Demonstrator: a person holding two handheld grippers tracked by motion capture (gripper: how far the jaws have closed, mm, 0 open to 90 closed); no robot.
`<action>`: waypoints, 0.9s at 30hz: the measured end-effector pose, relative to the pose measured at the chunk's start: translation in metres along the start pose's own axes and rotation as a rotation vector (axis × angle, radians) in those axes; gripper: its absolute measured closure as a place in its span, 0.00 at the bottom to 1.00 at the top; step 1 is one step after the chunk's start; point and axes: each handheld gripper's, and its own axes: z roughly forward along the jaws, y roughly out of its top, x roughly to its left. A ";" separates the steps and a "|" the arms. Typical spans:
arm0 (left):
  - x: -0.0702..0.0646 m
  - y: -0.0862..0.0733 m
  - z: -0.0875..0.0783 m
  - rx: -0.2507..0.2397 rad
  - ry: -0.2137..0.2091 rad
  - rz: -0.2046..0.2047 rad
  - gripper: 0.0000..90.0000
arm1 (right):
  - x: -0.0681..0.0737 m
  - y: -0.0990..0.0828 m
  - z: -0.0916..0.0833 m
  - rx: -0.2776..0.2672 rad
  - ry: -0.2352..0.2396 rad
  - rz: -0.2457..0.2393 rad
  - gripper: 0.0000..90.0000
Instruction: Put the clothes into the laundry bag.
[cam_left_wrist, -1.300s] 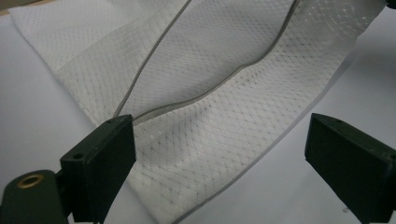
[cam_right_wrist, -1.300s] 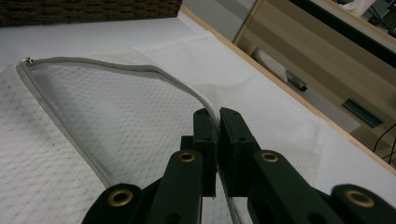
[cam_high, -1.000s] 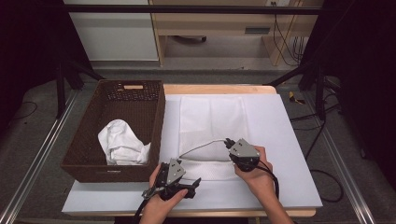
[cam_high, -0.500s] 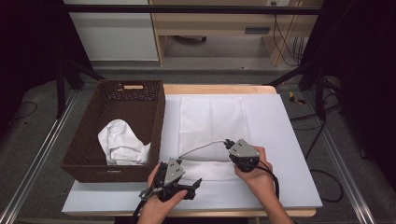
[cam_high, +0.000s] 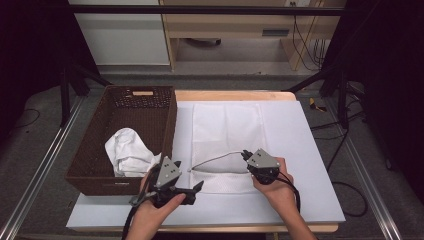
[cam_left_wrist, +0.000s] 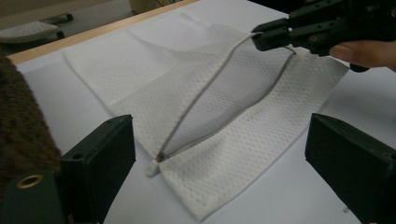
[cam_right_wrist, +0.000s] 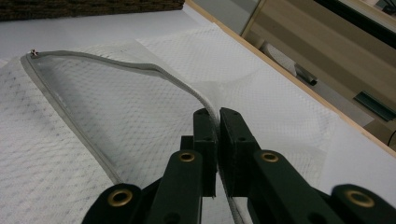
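In the high view, one white mesh bag lay flat on the table, reaching from its far edge toward the near edge. One brown wicker basket stood at the table's left edge, holding one crumpled white cloth. The right gripper pinched the bag's raised zipper edge. The left gripper hovered near the near edge, jaws spread, holding nothing.

In the left gripper view, its two jaws stood wide apart and empty above the bag, whose opening gaped.

In the right gripper view, its two jaws were clamped together on the grey zipper edge.
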 end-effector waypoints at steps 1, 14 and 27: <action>0.004 0.003 -0.004 0.008 0.006 -0.001 0.10 | 0.000 0.000 0.000 0.000 0.000 0.000 0.95; 0.091 0.063 -0.062 0.188 0.176 0.034 0.09 | -0.002 -0.004 0.000 0.007 0.019 0.018 0.95; 0.173 0.041 -0.022 0.560 0.172 -0.053 0.09 | -0.002 -0.006 0.001 0.012 0.035 0.025 0.93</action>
